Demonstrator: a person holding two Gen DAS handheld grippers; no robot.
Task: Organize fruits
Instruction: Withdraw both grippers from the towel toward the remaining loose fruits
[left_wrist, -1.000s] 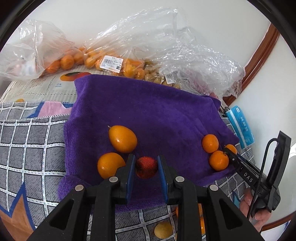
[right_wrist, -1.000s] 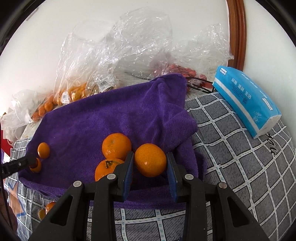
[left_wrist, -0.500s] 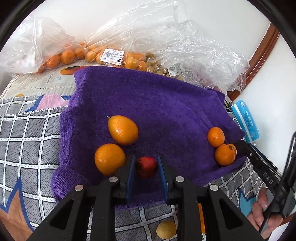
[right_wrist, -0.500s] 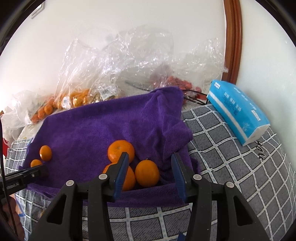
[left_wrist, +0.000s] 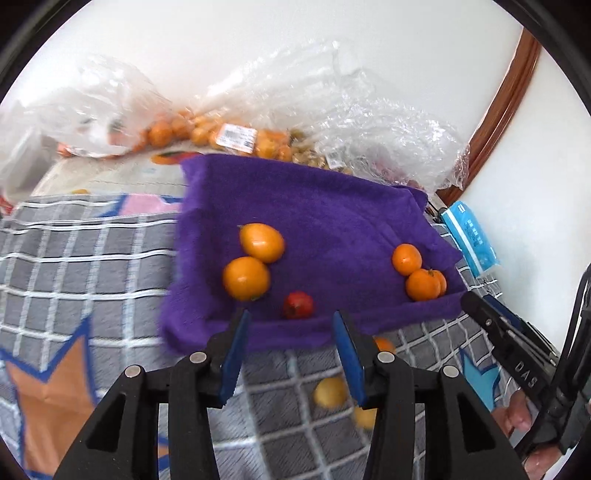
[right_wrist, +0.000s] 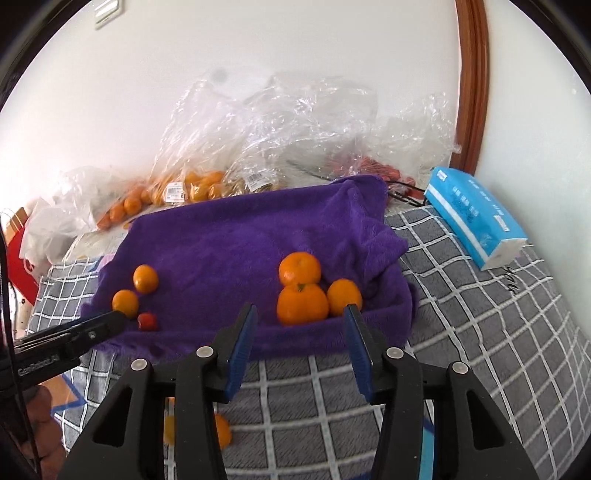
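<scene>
On your purple towel (right_wrist: 236, 243), three round oranges (right_wrist: 303, 304) huddle touching near the front right edge. Two smooth orange fruits (left_wrist: 246, 277) touch at the left, and a small red fruit (left_wrist: 297, 305) lies alone just beside them, near the front hem.

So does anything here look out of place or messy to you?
A little. Several fruits lie loose on the checked bedcover, off the purple towel where the others sit in groups. The towel's right corner is bunched up, and the plastic bags behind are heaped untidily.
</scene>
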